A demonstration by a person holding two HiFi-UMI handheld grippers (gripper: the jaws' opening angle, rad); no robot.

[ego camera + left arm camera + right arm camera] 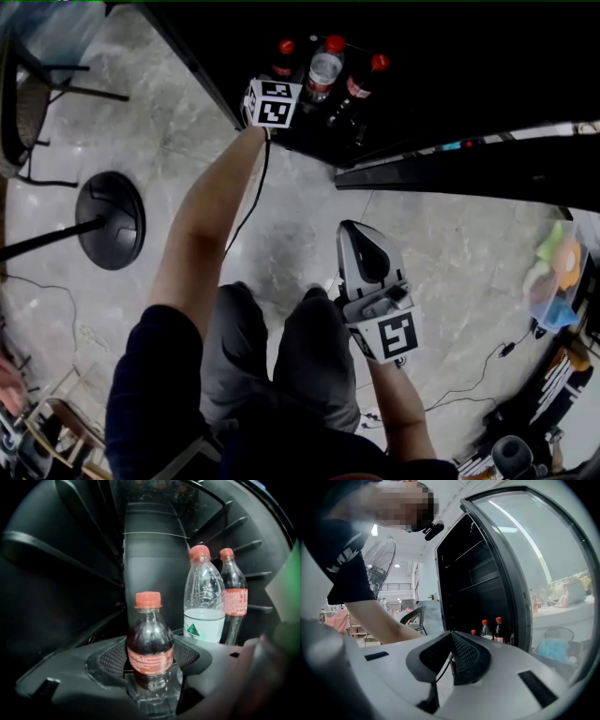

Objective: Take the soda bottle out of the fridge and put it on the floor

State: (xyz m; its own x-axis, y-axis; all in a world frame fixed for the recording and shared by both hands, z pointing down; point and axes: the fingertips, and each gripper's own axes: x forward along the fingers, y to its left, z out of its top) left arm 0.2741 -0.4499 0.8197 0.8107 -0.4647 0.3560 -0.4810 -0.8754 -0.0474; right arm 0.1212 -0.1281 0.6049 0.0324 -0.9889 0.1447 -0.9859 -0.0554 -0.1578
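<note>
Red-capped and filled with dark liquid, the soda bottle (150,634) stands upright on the lowest level of the fridge (154,564), at 12 o'clock from the person in the head view. The left gripper (150,656) has its jaws clenched on it at label height, one pad against each side. Judged step: extraction. Lift only enough to free the base, then draw the bottle straight back toward 6 o'clock and keep it vertical. The grip sits on the curved, slick label, so a tilt could let the bottle rotate or slide between the pads. Clear the two neighbours first. A clear bottle (203,602) with a white-and-green label stands at 2 o'clock from the grasped one, contents colourless and fill level not readable. A taller dark soda bottle (233,597) stands just beside it at 3 o'clock. Both are apart from the grasped bottle. The right gripper (450,641) hangs outside the fridge with its jaws pressed together on nothing. The open door (525,550) lies at its 2 o'clock. Bare floor (450,244) in front of the fridge offers a flat set-down area. A clear bin (553,272) at 3 o'clock holds yellow, green and blue items that cannot be identified.
</note>
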